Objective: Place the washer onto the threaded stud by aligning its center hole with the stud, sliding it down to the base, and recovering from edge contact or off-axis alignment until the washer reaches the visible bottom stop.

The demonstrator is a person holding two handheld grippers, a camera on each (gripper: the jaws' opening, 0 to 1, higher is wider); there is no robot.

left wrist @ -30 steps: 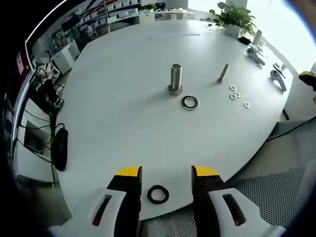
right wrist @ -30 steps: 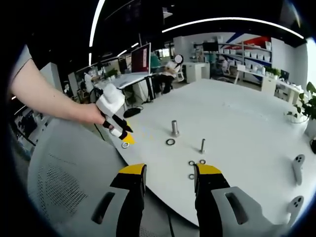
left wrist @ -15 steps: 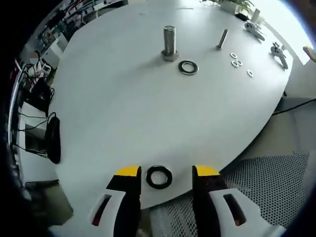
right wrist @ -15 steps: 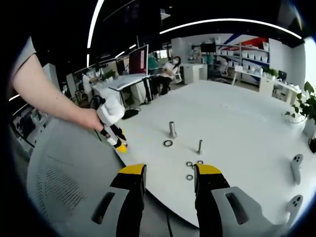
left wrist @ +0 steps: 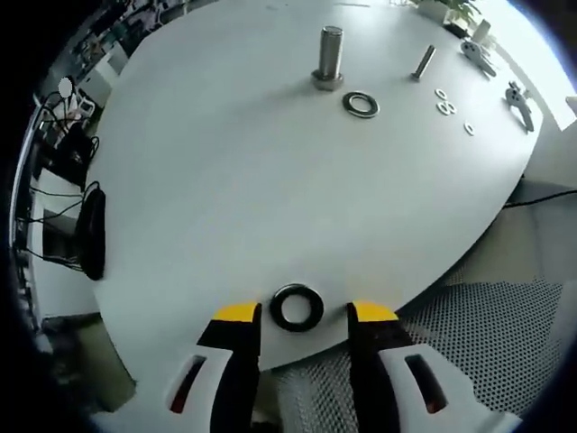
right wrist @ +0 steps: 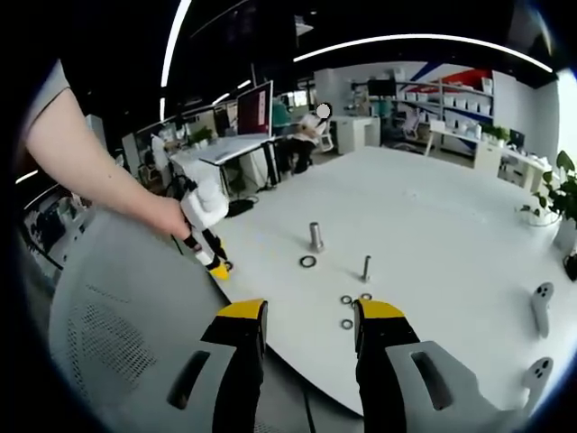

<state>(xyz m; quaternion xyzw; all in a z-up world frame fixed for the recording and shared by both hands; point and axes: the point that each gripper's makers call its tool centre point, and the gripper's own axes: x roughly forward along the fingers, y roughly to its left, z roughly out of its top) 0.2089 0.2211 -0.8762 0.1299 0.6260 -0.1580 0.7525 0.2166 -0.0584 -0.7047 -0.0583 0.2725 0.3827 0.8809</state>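
Since half a second ago I've eased my left gripper [left wrist: 304,316] forward, so the black washer [left wrist: 297,308] now sits between its yellow tips rather than just ahead. Both jaws stand wide apart, holding nothing. The washer, a flat dark ring, lies near the desk [left wrist: 225,180] edge; the upright grey threaded stud [left wrist: 329,56], on its hex base, is well beyond, straight ahead. My right gripper [right wrist: 306,316] hangs off the desk, jaws parted, empty; the left is nearer.
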